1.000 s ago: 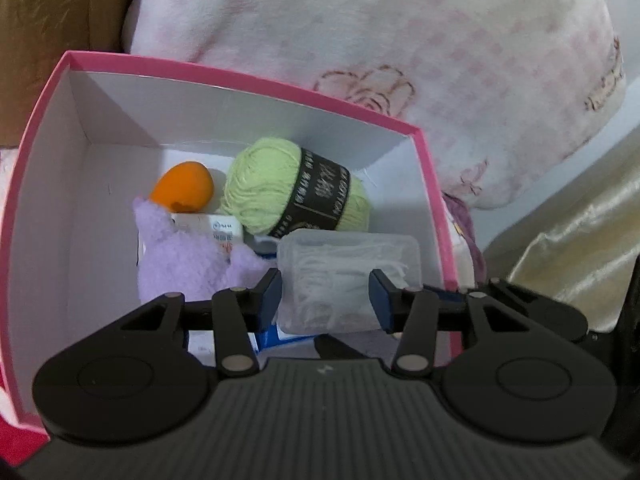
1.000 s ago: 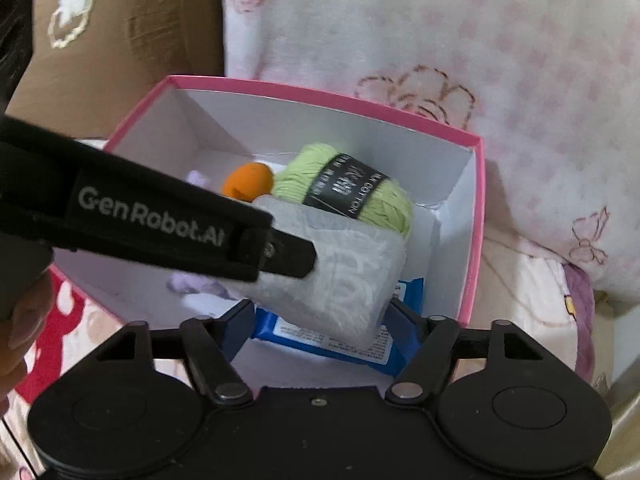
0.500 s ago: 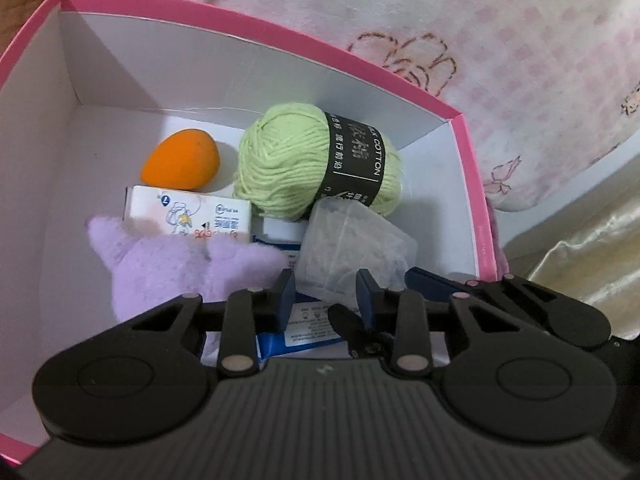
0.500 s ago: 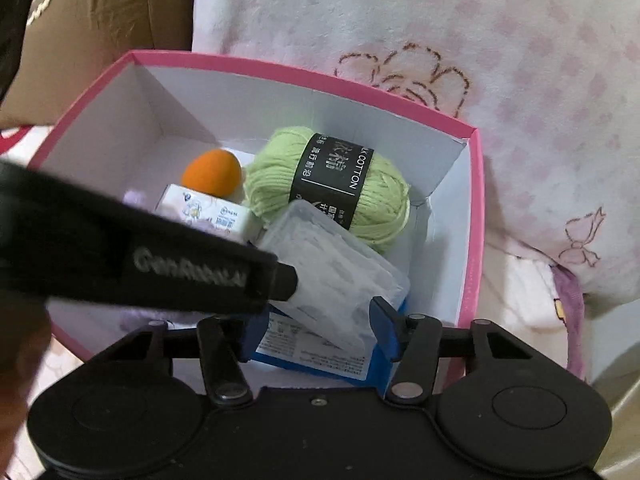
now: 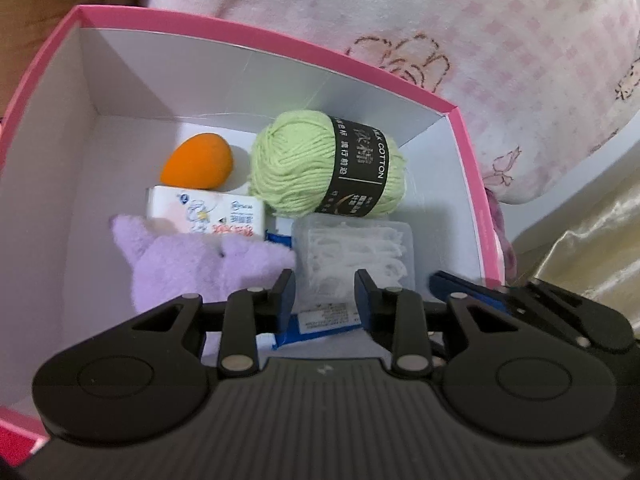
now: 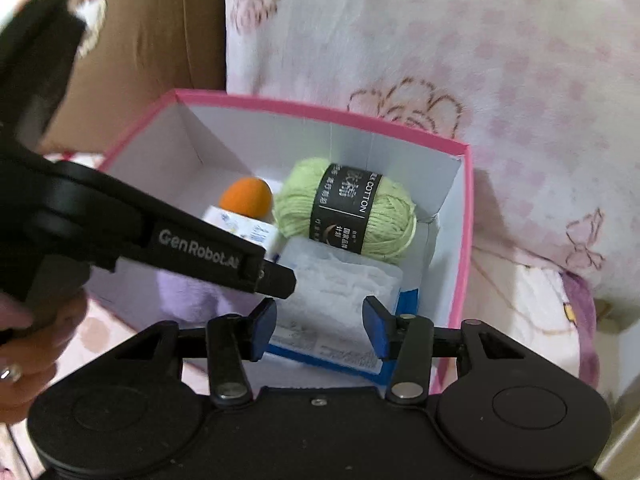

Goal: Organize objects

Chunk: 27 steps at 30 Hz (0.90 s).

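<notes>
A pink box [image 5: 256, 42] with white inside holds a green yarn ball [image 5: 326, 168], an orange sponge egg [image 5: 198, 166], a white tissue pack [image 5: 206, 216], a purple plush toy [image 5: 192, 268], a blue packet [image 5: 316, 320] and a clear plastic box of floss picks [image 5: 354, 258]. The clear box lies flat on the blue packet in the box's right front part. My left gripper [image 5: 325, 294] is open just above the clear box's near end, not gripping it. My right gripper [image 6: 319, 326] is open and empty above the box's [image 6: 466, 216] front edge, over the clear box [image 6: 340, 292].
The box sits on a pink and white patterned blanket [image 5: 460, 20]. A brown cardboard box [image 6: 160, 40] stands at the back left. Shiny gold fabric [image 5: 592, 240] lies to the right. The left gripper's body [image 6: 120, 232] crosses the right wrist view over the box's left side.
My left gripper has opened and let go of the clear floss box, which now lies flat in the pink box. Both grippers have drawn back a little.
</notes>
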Motion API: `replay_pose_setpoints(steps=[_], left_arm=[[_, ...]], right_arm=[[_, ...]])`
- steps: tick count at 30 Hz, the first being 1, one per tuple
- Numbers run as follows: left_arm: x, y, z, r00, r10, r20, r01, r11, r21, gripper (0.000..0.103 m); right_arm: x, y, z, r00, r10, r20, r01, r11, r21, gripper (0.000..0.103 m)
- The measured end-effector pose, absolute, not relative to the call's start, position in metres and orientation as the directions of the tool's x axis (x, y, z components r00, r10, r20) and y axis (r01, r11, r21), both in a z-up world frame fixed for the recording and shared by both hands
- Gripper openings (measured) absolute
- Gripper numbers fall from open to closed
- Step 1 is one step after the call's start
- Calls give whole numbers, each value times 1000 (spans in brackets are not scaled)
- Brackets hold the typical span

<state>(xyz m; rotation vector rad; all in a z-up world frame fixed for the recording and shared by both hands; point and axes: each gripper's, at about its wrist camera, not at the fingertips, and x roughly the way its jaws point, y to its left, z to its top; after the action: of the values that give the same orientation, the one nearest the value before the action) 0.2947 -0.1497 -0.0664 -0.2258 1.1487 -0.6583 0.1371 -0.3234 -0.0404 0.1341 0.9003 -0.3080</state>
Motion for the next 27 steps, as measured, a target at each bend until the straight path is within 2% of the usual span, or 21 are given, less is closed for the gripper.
replay_pose_setpoints(steps=[10,16,22,27], left_arm=[[263,-138,-20,317,-538,-781,482,800,-356,36],[241,-122,2,299,-507,-808,481,812,-331,38],[205,-109,36,307,-445,-841,536,811,-234,42],[174,-95,52,276,-459,-844,564,789,-244,47]], right_arm=[[92,-308,-5,657,-203,-726,329,944,33,63],[73,-296,15,665,-210,-717,316,949,15,64],[44,-270,43,681,-212,-701,285,959,-14,64],[19,-251,60,699,-231,-677,297,955,-19,66]])
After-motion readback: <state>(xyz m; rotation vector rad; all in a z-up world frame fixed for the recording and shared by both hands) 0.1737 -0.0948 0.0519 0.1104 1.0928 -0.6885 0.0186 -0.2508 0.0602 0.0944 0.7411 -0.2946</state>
